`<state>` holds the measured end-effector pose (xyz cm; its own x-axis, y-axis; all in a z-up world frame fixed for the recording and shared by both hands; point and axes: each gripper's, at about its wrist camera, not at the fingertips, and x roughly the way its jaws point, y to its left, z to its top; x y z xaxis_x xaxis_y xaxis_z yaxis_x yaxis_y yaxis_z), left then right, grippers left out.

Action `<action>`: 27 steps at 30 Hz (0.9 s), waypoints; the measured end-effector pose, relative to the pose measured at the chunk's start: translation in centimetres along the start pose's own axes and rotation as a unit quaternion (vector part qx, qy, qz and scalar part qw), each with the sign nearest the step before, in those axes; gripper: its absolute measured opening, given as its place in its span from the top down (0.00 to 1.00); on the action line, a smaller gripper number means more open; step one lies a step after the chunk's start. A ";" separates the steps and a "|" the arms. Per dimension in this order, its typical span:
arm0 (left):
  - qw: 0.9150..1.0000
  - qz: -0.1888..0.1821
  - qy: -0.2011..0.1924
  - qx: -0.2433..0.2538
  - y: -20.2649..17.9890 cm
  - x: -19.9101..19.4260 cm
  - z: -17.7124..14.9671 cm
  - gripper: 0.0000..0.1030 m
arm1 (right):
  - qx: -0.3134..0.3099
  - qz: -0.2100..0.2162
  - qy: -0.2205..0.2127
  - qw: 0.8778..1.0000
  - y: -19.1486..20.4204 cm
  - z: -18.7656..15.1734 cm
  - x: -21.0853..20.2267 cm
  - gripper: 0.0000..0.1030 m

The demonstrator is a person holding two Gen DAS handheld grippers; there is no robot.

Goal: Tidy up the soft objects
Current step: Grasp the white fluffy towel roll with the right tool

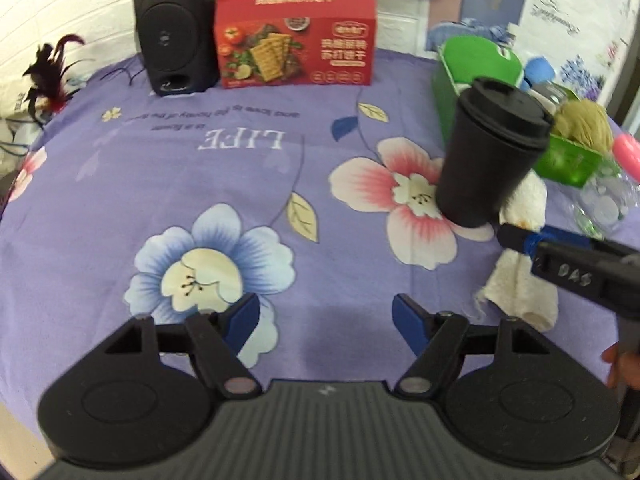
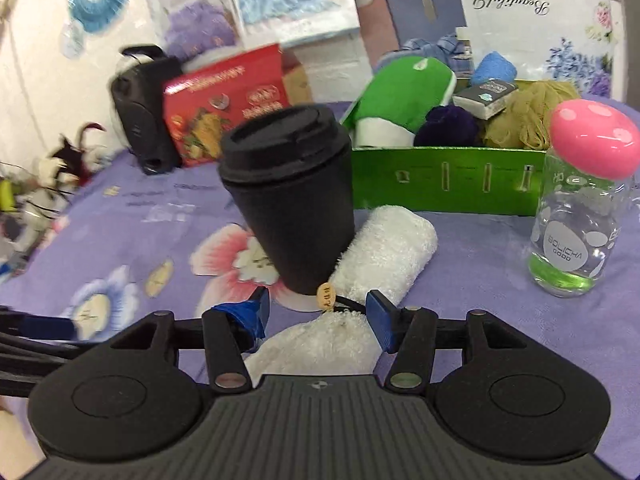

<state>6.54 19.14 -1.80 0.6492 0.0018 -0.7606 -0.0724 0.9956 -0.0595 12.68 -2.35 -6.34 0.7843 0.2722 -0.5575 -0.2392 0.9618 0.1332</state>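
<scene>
A rolled white towel (image 2: pixel 384 248) with a black band and a tan tag (image 2: pixel 326 298) around its middle lies on the purple floral sheet, against a black lidded cup (image 2: pixel 288 192). My right gripper (image 2: pixel 320 312) straddles the banded waist. Its jaws stand apart, with a gap showing on the left side, so it is open. The left wrist view shows that gripper (image 1: pixel 532 240) over the same towel (image 1: pixel 520 280). My left gripper (image 1: pixel 325 308) hangs open above bare sheet, nothing between its fingers. Behind the towel, a green box (image 2: pixel 440 184) holds a green-and-white cloth, a dark purple ball and a tan mesh puff.
The black cup (image 1: pixel 492 152) leans in front of the green box (image 1: pixel 568 160). A glass bottle with a pink cap (image 2: pixel 576 232) stands to the right of the towel. A red cracker box (image 1: pixel 296 36) and a black speaker (image 1: pixel 172 28) line the back; dark feathers (image 1: pixel 52 72) lie far left.
</scene>
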 end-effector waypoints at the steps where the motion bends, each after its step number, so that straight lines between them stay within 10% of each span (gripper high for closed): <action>1: 1.000 -0.005 0.000 -0.006 0.4 0.0 0.1 0.28 | -0.006 -0.023 0.006 1.000 0.1 -0.4 0.5 0.62; 10: 0.999 -0.033 0.006 -0.010 0.3 0.3 0.0 0.28 | -0.063 0.000 0.083 0.995 -1.6 -1.9 -0.9 0.61; 21: 0.992 -0.092 0.001 0.087 -6.5 -0.5 -0.1 0.26 | -0.193 0.036 0.206 0.959 -6.6 -3.6 -8.0 0.59; 24: 0.972 -0.098 -0.028 0.211 -9.5 -0.8 -0.4 0.26 | -0.199 0.035 0.171 0.964 -6.6 -3.9 -9.6 0.59; 27: 0.920 -0.129 -0.073 0.363 -11.3 -1.4 -0.8 0.26 | -0.202 0.043 0.129 0.970 -6.0 -3.5 -10.4 0.58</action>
<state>5.88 7.84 -0.56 0.6725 -0.2826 -0.6840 0.5883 0.7650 0.2622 3.91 -11.09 -4.20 0.5940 0.2841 -0.7526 -0.5435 0.8315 -0.1151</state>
